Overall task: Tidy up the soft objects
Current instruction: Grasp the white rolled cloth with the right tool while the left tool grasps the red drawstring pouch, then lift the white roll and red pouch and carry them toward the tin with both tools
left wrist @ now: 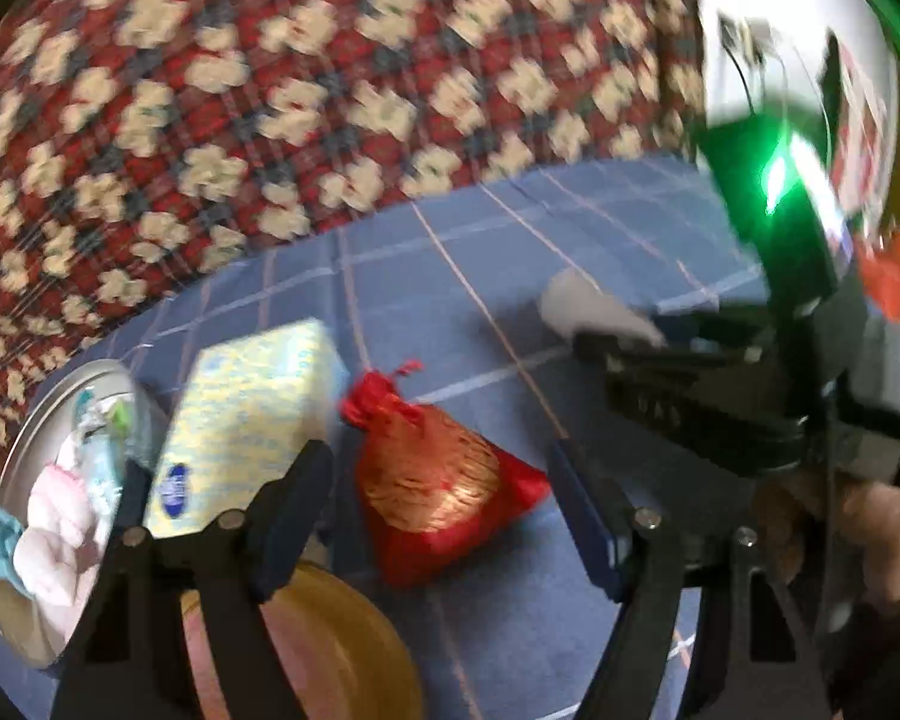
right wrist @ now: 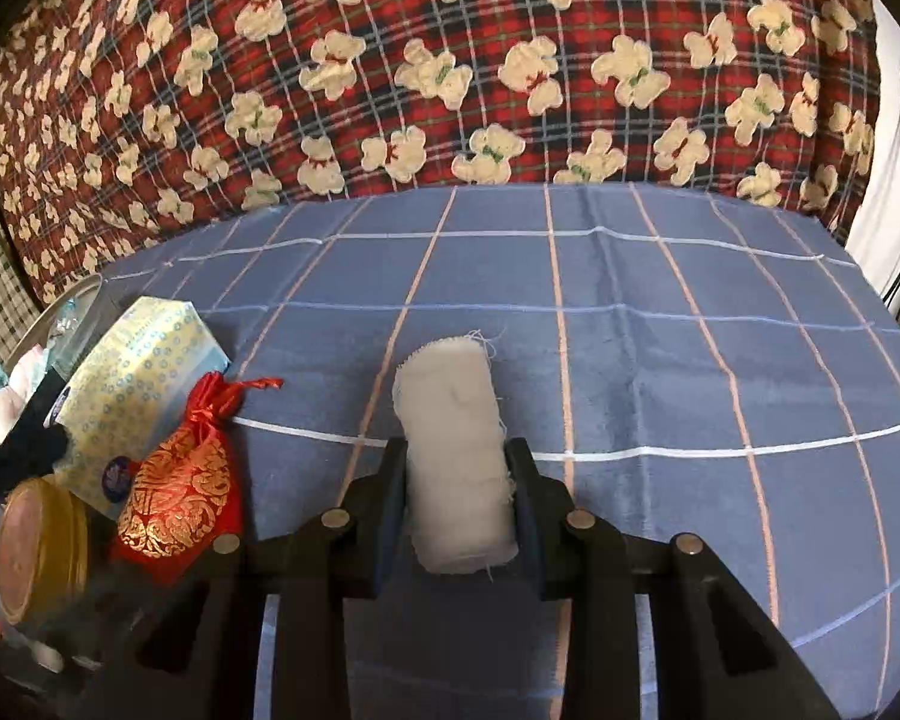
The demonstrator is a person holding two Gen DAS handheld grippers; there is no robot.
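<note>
where the blue checked cloth reaches the left edge of both views, a round metal tin sits half cut off, holding pink and pale blue soft pieces too blurred to name. one yellow patterned box lies just right of the tin, and one red and gold drawstring pouch rests against the box's near side. a single gold lid lies at the lower left, partly hidden. the right gripper has its jaws pressed on both sides of one white roll of cloth, low in the middle of its own view. the left gripper stands wide apart, gripping nothing, the pouch lying on the cloth between its fingers. a red plaid blanket with cream bears fills the top. the left view is smeared, and a shiny curved surface at its upper right cannot be made out.
</note>
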